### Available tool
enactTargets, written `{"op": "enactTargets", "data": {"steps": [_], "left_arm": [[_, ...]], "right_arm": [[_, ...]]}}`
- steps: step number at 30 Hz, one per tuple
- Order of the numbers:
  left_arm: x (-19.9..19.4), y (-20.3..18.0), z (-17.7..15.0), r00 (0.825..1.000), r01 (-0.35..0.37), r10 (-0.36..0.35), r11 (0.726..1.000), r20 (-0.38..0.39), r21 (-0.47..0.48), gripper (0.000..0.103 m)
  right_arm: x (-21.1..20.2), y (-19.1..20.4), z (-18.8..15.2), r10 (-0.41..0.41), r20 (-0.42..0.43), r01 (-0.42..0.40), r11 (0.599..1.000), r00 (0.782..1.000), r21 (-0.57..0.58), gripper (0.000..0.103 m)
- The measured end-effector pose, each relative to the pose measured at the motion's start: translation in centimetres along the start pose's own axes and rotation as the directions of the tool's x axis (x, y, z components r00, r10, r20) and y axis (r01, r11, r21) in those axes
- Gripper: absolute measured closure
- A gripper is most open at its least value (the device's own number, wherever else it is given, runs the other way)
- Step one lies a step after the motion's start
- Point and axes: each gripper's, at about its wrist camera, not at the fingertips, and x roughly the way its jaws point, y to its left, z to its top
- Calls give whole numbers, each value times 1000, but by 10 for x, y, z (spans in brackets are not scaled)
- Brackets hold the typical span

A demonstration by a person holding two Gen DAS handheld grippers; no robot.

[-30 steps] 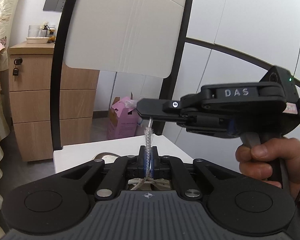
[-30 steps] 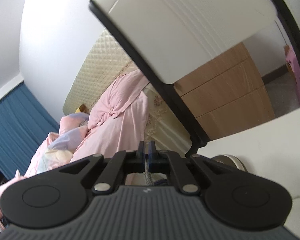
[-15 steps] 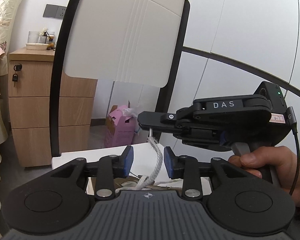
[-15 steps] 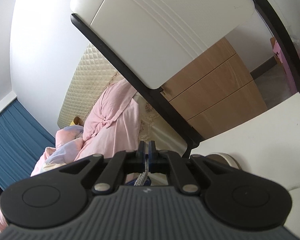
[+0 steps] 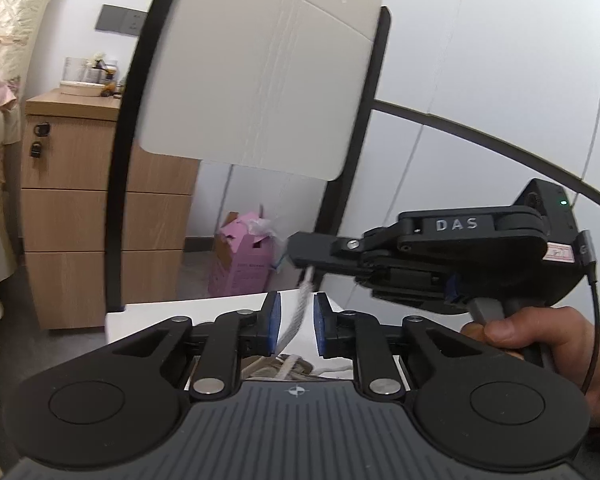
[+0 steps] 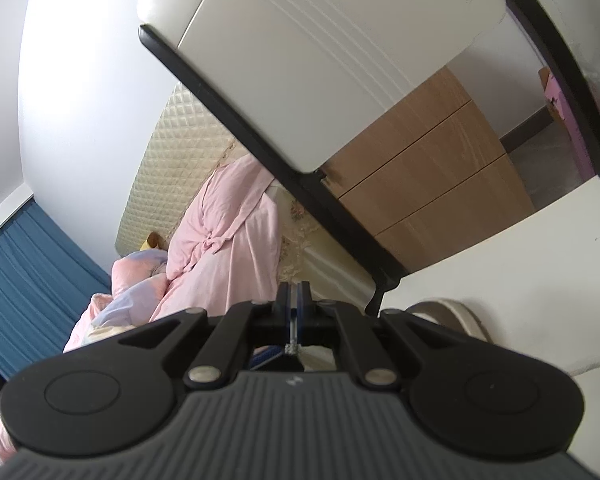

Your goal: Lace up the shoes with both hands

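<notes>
A white braided shoelace [image 5: 300,312] runs up from the beige shoe [image 5: 288,368] that shows just below my left gripper. My left gripper [image 5: 296,324] stands open, with the lace loose in the gap between its blue pads. The right gripper [image 5: 300,256], held by a hand [image 5: 540,344], comes in from the right in the left wrist view and is shut on the lace's upper end. In the right wrist view the right gripper [image 6: 295,300] is shut with the lace tip [image 6: 291,348] showing behind its pads. The shoe's rim [image 6: 452,312] sits on the white table.
A white table [image 6: 520,288] carries the shoe. Behind it stands a chair with a white backrest [image 5: 252,80] and black frame. A wooden drawer cabinet [image 5: 84,216] and a pink box [image 5: 244,264] are farther back. A bed with pink bedding [image 6: 228,240] lies to the left.
My left gripper opened and let go of the lace. The right gripper stayed shut on the lace end and pulled it to the right and slightly down.
</notes>
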Motion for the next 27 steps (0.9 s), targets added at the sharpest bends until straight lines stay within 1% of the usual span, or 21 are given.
{"op": "enactTargets", "data": {"steps": [4, 9, 10, 11, 12, 15, 16, 17, 19, 20, 21, 22, 23, 24, 27], "left_arm": [[-3, 1, 1, 1000, 10, -10, 1000, 17, -1, 81], [0, -2, 0, 1000, 16, -17, 1000, 11, 15, 81], [0, -2, -1, 1000, 22, -23, 1000, 12, 18, 84], [1, -2, -1, 999, 30, -30, 999, 12, 21, 96], [0, -2, -1, 999, 35, -35, 999, 13, 21, 100], [0, 0, -2, 999, 33, -34, 999, 10, 23, 100], [-1, 1, -2, 1000, 28, -28, 999, 6, 24, 100], [-1, 2, -2, 1000, 23, -23, 999, 2, 26, 100], [-2, 6, -2, 1000, 11, -11, 1000, -8, 26, 100], [-3, 7, -2, 1000, -5, 5, 999, -12, 34, 100], [-4, 8, -2, 1000, -24, 25, 999, -16, 46, 100], [-5, 10, -2, 999, -44, 45, 997, -20, 58, 100], [-7, 11, -2, 998, -63, 65, 996, -23, 69, 100], [-6, 10, -3, 997, -74, 77, 993, -33, 88, 100], [-1, 6, -7, 992, -93, 104, 984, -67, 152, 100]], "right_arm": [[-1, -2, 1, -2, 7, 2, 1000, 1000, 9, 100], [4, 0, -3, 24, -25, -24, 1000, 999, 13, 100], [4, 1, -4, 29, -30, -29, 999, 999, 14, 100], [4, 1, -4, 32, -34, -32, 999, 999, 15, 100], [4, 1, -5, 32, -36, -32, 999, 999, 16, 100], [3, -2, -5, 40, -43, -38, 999, 998, 33, 99], [3, -3, -4, 42, -44, -40, 998, 998, 39, 96], [2, -3, -4, 36, -42, -34, 999, 998, 38, 95], [-3, -3, -4, 3, -42, -3, 1000, 999, 17, 94], [-6, -2, -4, -31, -49, 31, 999, 998, -7, 93], [-10, -2, -5, -66, -56, 64, 997, 996, -31, 87], [-13, -1, -6, -107, -66, 103, 993, 992, -65, 74], [-16, 1, -8, -154, -85, 145, 983, 984, -112, 68], [-18, 2, -10, -187, -106, 170, 974, 977, -152, 63], [-20, 6, -20, -241, -175, 196, 951, 955, -240, 62]]}}
